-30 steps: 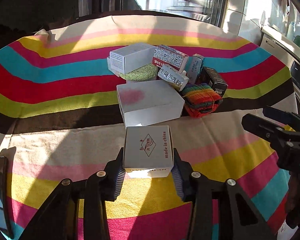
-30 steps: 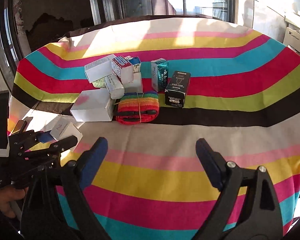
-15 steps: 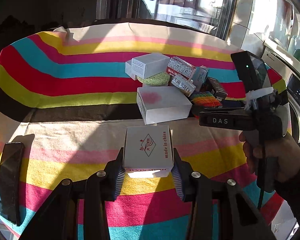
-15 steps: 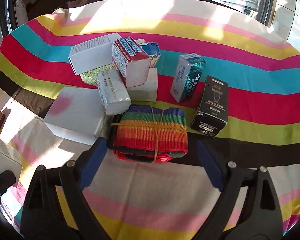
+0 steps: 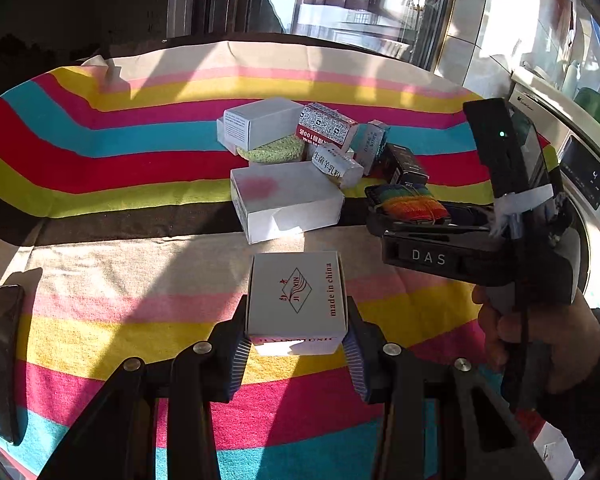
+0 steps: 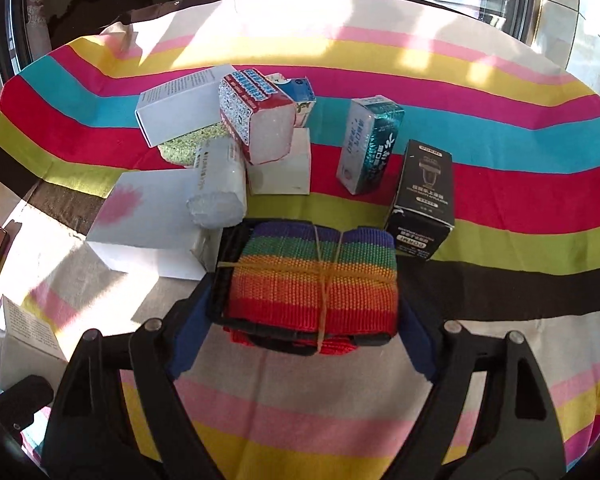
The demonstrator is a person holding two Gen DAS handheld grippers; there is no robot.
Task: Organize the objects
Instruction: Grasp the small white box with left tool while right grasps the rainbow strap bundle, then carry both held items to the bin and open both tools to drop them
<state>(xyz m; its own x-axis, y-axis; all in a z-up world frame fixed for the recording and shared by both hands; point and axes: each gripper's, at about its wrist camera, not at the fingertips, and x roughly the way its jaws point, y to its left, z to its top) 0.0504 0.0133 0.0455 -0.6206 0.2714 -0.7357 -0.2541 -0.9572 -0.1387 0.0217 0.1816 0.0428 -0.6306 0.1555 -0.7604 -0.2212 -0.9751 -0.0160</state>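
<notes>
My left tongs [image 5: 296, 354] clamp the small white box [image 5: 297, 300] | my right tongs [image 6: 300, 336], jaws just closing, straddle the rainbow strap roll [image 6: 314, 280]; contact unclear | box pile [image 6: 236, 140] beyond on striped counter [image 6: 480, 168].

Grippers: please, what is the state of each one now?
Left gripper: shut on the small white cardboard box.
Right gripper: jaws just closing around the rainbow-striped folded strap, not yet gripping.

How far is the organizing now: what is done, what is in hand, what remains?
Done: nothing looks sorted. In hand: left gripper holds the small white box; right gripper jaws, just closing, straddle the rainbow strap bundle. Left: the piled boxes on the striped cloth.
</notes>
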